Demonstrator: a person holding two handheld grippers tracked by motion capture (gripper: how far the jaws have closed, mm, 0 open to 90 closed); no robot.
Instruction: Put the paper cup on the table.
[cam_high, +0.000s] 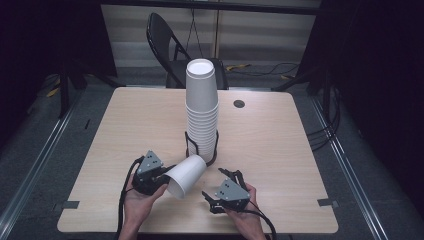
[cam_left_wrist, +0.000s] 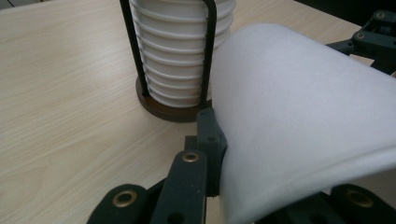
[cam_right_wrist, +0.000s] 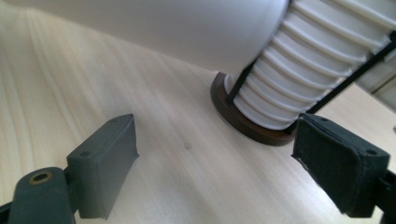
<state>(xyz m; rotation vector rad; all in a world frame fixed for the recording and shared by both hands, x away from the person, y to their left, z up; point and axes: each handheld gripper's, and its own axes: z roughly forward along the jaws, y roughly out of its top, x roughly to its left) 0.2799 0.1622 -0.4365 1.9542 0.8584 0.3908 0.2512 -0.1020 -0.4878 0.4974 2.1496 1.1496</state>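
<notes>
Left tool (cam_high: 161, 176) pinches a smooth white paper cup's (cam_high: 186, 175) rim; right tool (cam_high: 221, 187) gapes empty.

No readable text, labels or numbers on anything.

A light wood-grain table (cam_high: 125, 130) with rounded corners carries the work. Near its middle stands a dark round base (cam_right_wrist: 243, 122) with thin black upright rods, holding a tall stack of white paper cups (cam_high: 201, 110). A small dark round cap (cam_high: 239, 104) sits flush in the tabletop toward the far right.
</notes>
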